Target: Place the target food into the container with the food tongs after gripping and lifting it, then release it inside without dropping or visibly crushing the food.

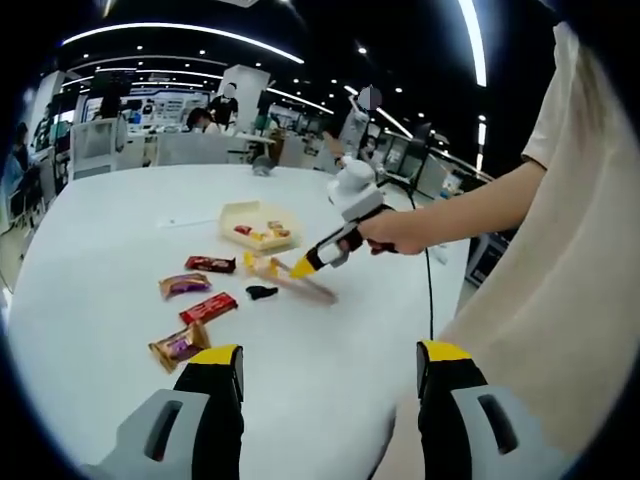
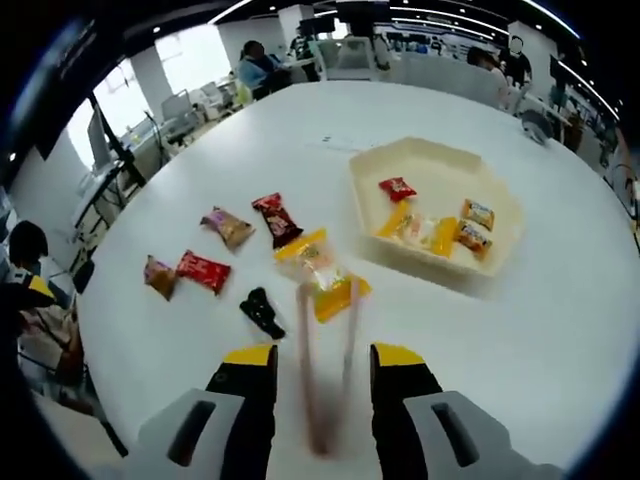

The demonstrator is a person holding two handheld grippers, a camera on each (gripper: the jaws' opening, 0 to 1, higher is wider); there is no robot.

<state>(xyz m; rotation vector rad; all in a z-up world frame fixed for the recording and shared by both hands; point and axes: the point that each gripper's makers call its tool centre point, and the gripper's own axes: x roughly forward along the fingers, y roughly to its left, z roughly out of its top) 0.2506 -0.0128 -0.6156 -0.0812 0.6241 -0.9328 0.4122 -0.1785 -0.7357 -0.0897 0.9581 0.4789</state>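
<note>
Your right gripper (image 2: 311, 375) clamps food tongs (image 2: 325, 385) on a yellow snack packet (image 2: 322, 272) over the round white table (image 2: 560, 330); your left gripper (image 1: 330, 370) gapes empty. An open-plan office lies beyond.

In the right gripper view, the container (image 2: 437, 208) sits on the table (image 2: 580, 330) to the right, with several small packets inside it. Just beside its near-left wall, the tongs (image 2: 328, 370) reach forward from between the jaws to a clear-wrapped packet (image 2: 322, 272). Further left on the table lie four more wrapped snacks, and a small dark object (image 2: 262, 311) rests nearer the camera, left of the tongs
</note>
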